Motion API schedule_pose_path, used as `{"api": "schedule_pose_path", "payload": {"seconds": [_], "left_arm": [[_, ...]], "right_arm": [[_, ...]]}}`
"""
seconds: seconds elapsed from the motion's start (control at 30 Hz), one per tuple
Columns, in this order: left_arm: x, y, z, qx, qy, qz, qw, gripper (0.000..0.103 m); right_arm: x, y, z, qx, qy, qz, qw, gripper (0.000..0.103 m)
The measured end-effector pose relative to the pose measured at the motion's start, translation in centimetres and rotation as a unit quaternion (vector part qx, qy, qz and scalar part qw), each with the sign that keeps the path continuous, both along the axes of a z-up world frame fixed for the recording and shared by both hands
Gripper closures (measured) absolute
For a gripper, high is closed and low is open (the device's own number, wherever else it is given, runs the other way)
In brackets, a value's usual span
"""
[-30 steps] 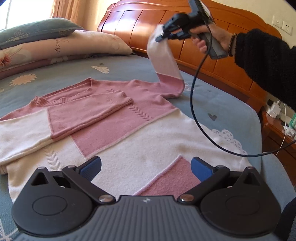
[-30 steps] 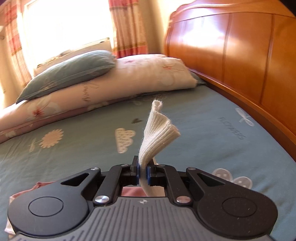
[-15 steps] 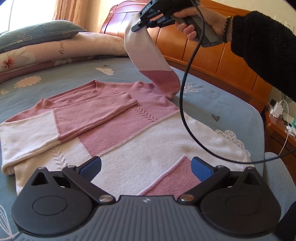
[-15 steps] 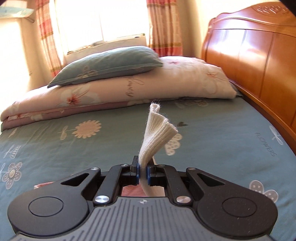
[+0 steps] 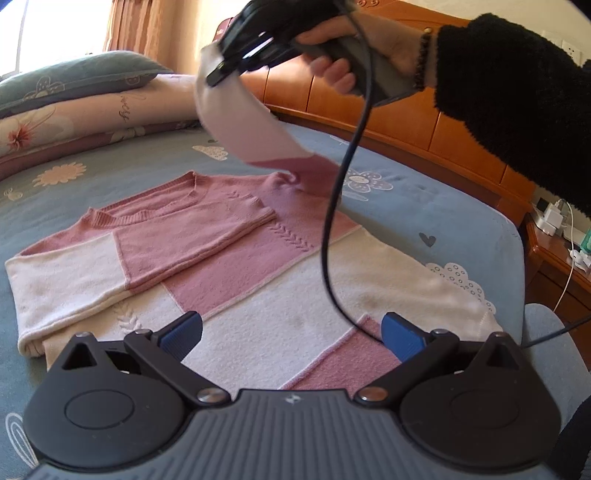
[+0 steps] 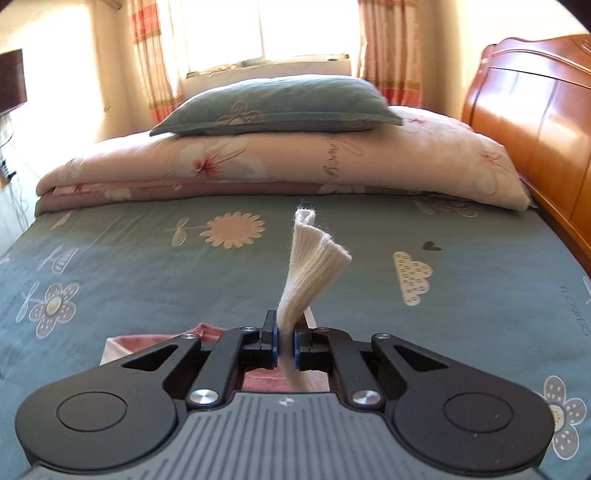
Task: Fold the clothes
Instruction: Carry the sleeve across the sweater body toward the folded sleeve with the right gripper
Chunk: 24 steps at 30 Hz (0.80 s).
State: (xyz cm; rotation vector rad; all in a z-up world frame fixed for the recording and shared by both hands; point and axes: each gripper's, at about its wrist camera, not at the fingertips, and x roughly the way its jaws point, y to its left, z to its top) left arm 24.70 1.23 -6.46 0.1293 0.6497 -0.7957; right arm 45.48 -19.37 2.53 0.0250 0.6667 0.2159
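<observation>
Right tool (image 6: 284, 341) clamps sleeve cuff (image 6: 314, 258); sweater (image 5: 236, 280) below on bed (image 5: 461, 221)

Before me lies a bed sheet (image 6: 147, 266), blue-grey, printed with flowers, clouds and hearts. At its far end a floral folded quilt (image 6: 295, 162) carries a grey-blue pillow (image 6: 280, 105) on top. A wooden headboard (image 6: 535, 110) runs along my right. Behind the quilt, striped curtains (image 6: 151, 55) flank a bright window (image 6: 303, 26) (detail washed out). A wooden nightstand (image 5: 554, 258) holds white chargers (image 5: 550, 218).
</observation>
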Motion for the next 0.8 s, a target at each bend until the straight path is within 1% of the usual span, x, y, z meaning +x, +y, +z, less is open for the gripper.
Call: {"api": "schedule_pose_path", "payload": {"seconds": [0.13, 0.27, 0.33, 0.43, 0.6, 0.7, 0.8], "left_arm": [[-0.6, 0.2, 0.7, -0.001, -0.015, -0.003, 0.9999, 0.001], [-0.4, 0.0, 0.5, 0.003, -0.006, 0.001, 1.0000, 0.001], [-0.4, 0.0, 0.4, 0.008, -0.005, 0.003, 1.0000, 0.001], [-0.4, 0.1, 0.5, 0.006, -0.008, 0.007, 0.9999, 0.001], [-0.4, 0.3, 0.6, 0.005, -0.010, 0.010, 0.9999, 0.001], [-0.4, 0.4, 0.6, 0.004, -0.009, 0.010, 0.9999, 0.001], [-0.4, 0.4, 0.6, 0.004, -0.011, 0.010, 0.9999, 0.001]], "right_arm": [[0.2, 2.0, -0.7, -0.009, 0.012, 0.021, 1.000, 0.094], [0.4, 4.3, -1.9, -0.033, 0.025, 0.044, 0.998, 0.094], [0.5, 5.6, -2.9, -0.052, 0.032, 0.056, 0.997, 0.094], [0.8, 7.2, -4.5, -0.078, 0.044, 0.071, 0.993, 0.094], [1.0, 9.3, -7.1, -0.093, 0.066, 0.090, 0.989, 0.094], [0.8, 10.7, -8.0, -0.106, 0.067, 0.106, 0.986, 0.094], [0.4, 12.2, -8.9, -0.141, 0.063, 0.125, 0.980, 0.094]]}}
